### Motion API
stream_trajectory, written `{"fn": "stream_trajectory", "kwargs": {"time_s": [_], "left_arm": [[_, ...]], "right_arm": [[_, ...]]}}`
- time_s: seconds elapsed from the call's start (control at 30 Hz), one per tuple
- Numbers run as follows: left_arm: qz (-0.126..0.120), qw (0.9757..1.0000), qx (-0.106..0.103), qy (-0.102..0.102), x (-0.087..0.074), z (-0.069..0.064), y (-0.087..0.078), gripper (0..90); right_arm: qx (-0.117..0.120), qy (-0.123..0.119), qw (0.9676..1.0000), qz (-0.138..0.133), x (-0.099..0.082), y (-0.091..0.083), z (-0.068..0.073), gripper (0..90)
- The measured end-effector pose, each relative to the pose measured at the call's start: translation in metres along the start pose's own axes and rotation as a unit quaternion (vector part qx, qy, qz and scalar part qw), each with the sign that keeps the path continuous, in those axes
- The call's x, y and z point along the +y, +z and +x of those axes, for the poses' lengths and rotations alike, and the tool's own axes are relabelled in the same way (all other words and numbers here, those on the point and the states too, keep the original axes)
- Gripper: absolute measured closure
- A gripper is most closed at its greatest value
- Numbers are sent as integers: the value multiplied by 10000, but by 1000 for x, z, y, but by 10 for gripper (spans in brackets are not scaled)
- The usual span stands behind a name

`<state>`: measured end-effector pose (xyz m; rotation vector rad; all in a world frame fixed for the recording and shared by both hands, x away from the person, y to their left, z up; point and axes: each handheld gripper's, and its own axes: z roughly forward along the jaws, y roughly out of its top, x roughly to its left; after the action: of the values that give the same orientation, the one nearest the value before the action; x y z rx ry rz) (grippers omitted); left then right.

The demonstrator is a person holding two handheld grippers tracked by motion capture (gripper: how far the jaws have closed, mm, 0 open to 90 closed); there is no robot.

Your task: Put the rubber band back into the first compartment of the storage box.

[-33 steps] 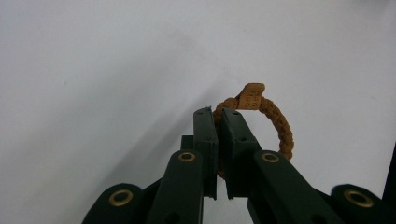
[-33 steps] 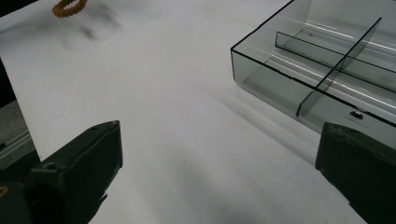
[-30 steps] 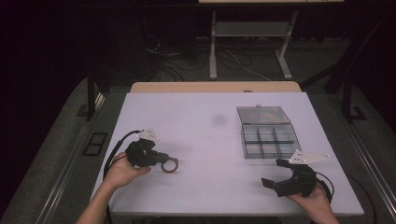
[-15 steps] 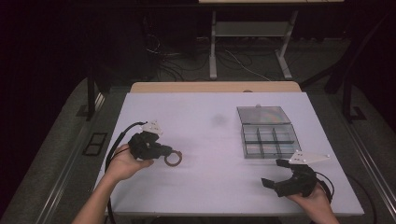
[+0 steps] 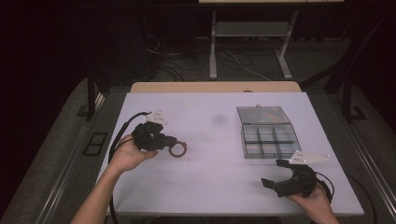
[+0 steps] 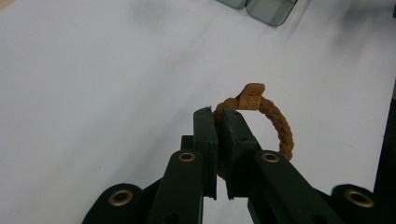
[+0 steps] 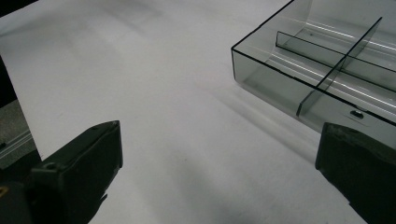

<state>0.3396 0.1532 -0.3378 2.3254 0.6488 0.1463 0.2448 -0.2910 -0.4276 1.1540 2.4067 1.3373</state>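
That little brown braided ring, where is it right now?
The brown braided ring is pinched in the left gripper, on the table's left side in the high view, well left of the clear compartment box.

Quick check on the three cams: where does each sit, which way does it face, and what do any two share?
High view: above the near side, facing forward and down on the table; forearms, left gripper, right gripper.
Left gripper view: on that gripper, along jaws shut on the braided ring.
Right gripper view: along its open jaws toward the divided box.
Shared: ring and box also in the high view.
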Motion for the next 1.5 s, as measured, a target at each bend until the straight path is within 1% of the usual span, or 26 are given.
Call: {"fn": "stream_trajectory", "kwargs": {"time_s": [0.07, 0.1, 0.13, 0.2, 0.33, 0.37, 0.4, 0.47, 0.5, 0.53, 0.6, 0.7, 0.77, 0.8, 0.87, 0.97, 1.0, 1.17, 1.2, 1.27, 1.33, 1.5], "left_arm": [[-31, 10000, -3, 2, 3, 1, 1, 836], [-37, 10000, 2, -3, 5, 1, 2, 836], [-33, 10000, 1, 16, 7, 2, 2, 836], [-70, 10000, -9, 10, 10, 2, 3, 836], [-118, 9999, -4, 78, 18, 4, 4, 836], [-101, 9999, -4, 107, 20, 4, 4, 836], [-110, 9999, 3, 88, 22, 4, 5, 836], [-128, 9998, 18, 145, 26, 5, 5, 836], [-138, 9998, 14, 132, 28, 5, 5, 836], [-141, 9998, 18, 172, 30, 5, 5, 836], [-172, 9997, 24, 141, 35, 5, 6, 836], [-180, 9996, 29, 223, 42, 5, 7, 836], [-206, 9995, 31, 226, 46, 4, 8, 836], [-214, 9994, 28, 272, 49, 5, 8, 836], [-229, 9994, 27, 254, 53, 3, 10, 835], [-204, 9993, 21, 316, 60, 3, 11, 835], [-261, 9992, 22, 314, 63, 3, 13, 835], [-268, 9989, 14, 390, 74, 2, 18, 835], [-304, 9988, 12, 388, 76, 1, 20, 835], [-275, 9986, 11, 456, 79, 1, 22, 835], [-281, 9986, 4, 442, 83, 0, 26, 835], [-297, 9982, -34, 513, 90, -2, 35, 835]], "right_arm": [[10, 26, 10000, 16, 0, 0, 0, 8], [-3, -11, 10000, -4, 0, 0, 0, 8], [9, 29, 10000, 16, 0, 0, 0, 8], [5, 31, 10000, 17, 0, 0, 0, 8], [8, 46, 10000, 26, 0, -1, 0, 8], [-4, 17, 10000, 9, 0, 0, 0, 8], [-8, 3, 10000, 3, 0, 0, -1, 8], [-6, 1, 10000, 5, 0, 0, -1, 8], [-5, -1, 10000, 4, 0, 0, -1, 8], [-3, 0, 10000, 7, 0, 0, 0, 8], [-5, -3, 10000, 6, -1, 0, -1, 8], [-4, 3, 10000, 0, -1, -1, -1, 8], [-4, 0, 10000, 0, -1, -1, -1, 8], [-6, 1, 10000, 0, -1, -1, -1, 8], [-6, -11, 10000, -2, -1, -1, -1, 8], [-2, -3, 10000, -4, -1, -1, -1, 8], [-3, -4, 10000, -3, -1, -1, -1, 8], [-10, 12, 10000, -13, -1, -2, -1, 8], [-7, 18, 10000, -14, -1, -2, -1, 8], [-8, 17, 10000, -18, -1, -2, -1, 8], [-4, 19, 10000, -23, -1, -2, -1, 8], [-11, 6, 10000, -36, -1, -3, -1, 8]]}}
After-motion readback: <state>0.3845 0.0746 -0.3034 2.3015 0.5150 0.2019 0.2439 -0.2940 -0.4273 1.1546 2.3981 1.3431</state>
